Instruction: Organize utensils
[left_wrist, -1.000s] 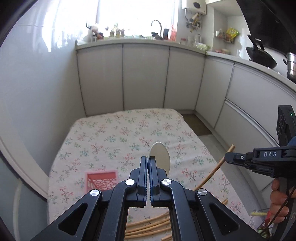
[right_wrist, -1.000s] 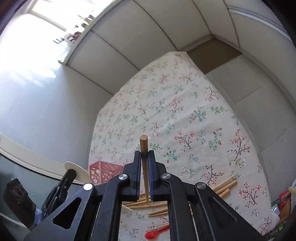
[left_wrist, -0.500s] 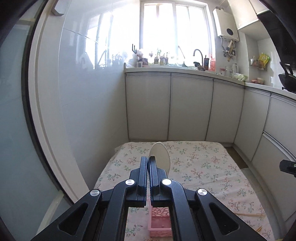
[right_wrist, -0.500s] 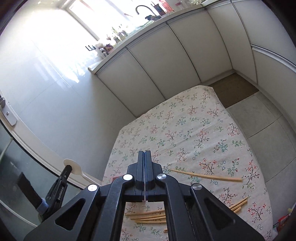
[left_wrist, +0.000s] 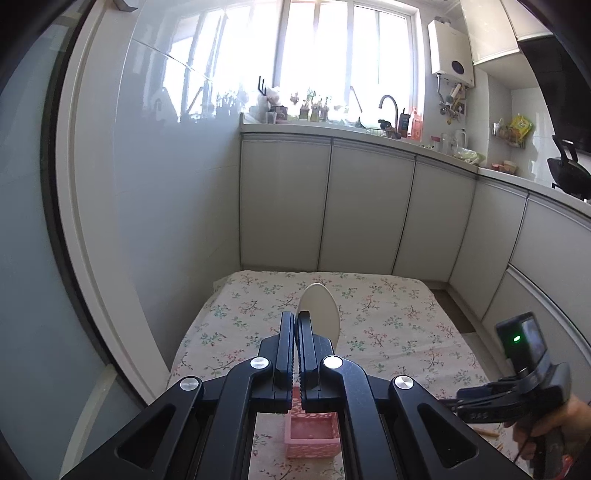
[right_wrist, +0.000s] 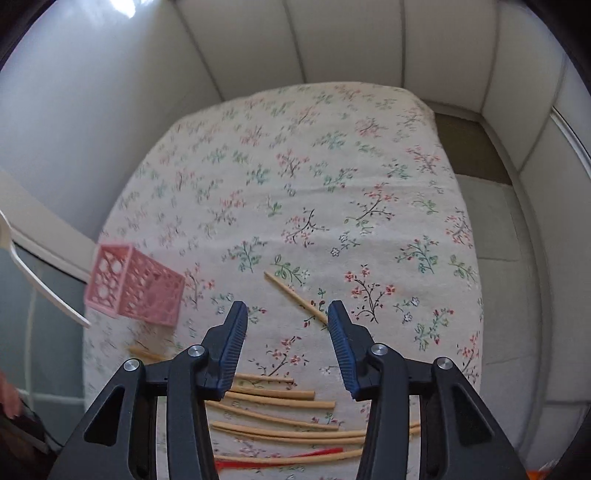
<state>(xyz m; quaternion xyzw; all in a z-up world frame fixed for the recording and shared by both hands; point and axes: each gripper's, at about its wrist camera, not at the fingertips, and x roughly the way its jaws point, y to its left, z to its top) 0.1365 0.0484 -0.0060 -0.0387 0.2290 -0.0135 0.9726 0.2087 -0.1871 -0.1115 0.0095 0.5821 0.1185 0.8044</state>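
Note:
My left gripper (left_wrist: 295, 318) is shut on a white spoon (left_wrist: 320, 309), bowl up, held above the pink lattice basket (left_wrist: 313, 435). In the right wrist view the basket (right_wrist: 133, 286) stands at the table's left and the spoon's handle (right_wrist: 40, 284) hangs above it. My right gripper (right_wrist: 287, 310) is open and empty, over the floral tablecloth (right_wrist: 295, 166). A single wooden chopstick (right_wrist: 295, 295) lies between its fingers on the cloth. Several more chopsticks (right_wrist: 277, 410) lie below near the front edge, with a red utensil (right_wrist: 317, 453) among them.
White kitchen cabinets (left_wrist: 362, 206) ring the table at the back and right. A glossy wall (left_wrist: 166, 184) runs along the left. The right gripper's body (left_wrist: 517, 391) shows at the right of the left wrist view.
My right gripper, shut on a chopstick a second ago, let it drop onto the cloth and has now opened, tilted down over it. My left gripper lifted the spoon above the basket.

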